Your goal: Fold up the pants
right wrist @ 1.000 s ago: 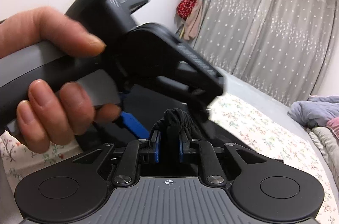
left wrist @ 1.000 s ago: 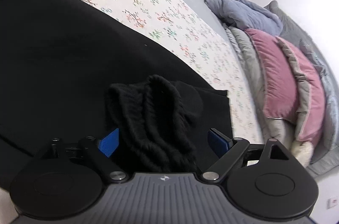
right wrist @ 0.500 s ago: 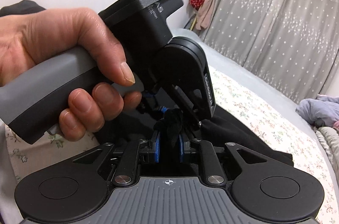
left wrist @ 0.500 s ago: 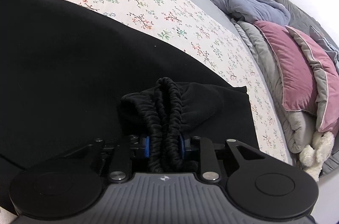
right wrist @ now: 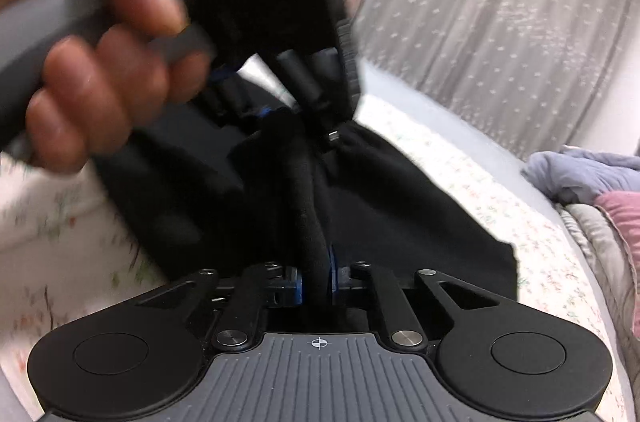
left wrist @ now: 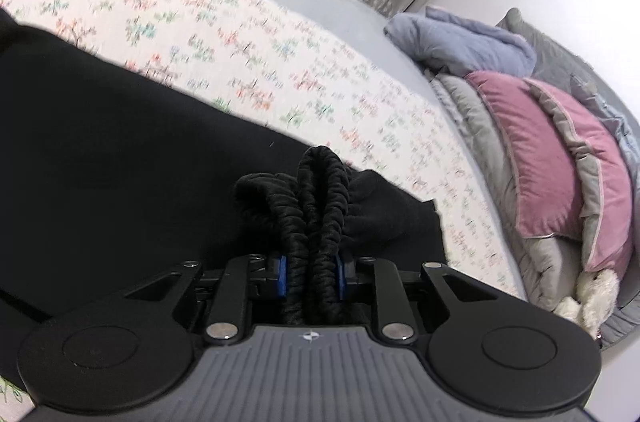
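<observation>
Black pants [left wrist: 100, 150] lie spread on a floral bedsheet [left wrist: 248, 34]. My left gripper [left wrist: 310, 272] is shut on the bunched elastic waistband [left wrist: 320, 190], which stands up between its blue pads. My right gripper [right wrist: 316, 280] is shut on another part of the same waistband [right wrist: 304, 206]. In the right wrist view the left gripper [right wrist: 280, 22], held by a hand [right wrist: 88, 54], sits close above and ahead, blurred. The pants [right wrist: 400, 206] stretch between the two grippers.
Pink and grey pillows [left wrist: 560, 158] and a lavender blanket [left wrist: 460, 42] are piled at the right end of the bed. A grey dotted curtain [right wrist: 500, 22] hangs behind. A white plush toy [left wrist: 592, 298] lies by the pillows.
My left gripper closed on the waistband and has lifted it a little. In the right wrist view the left gripper moved up and away, pulling the waistband taut; the view is motion-blurred.
</observation>
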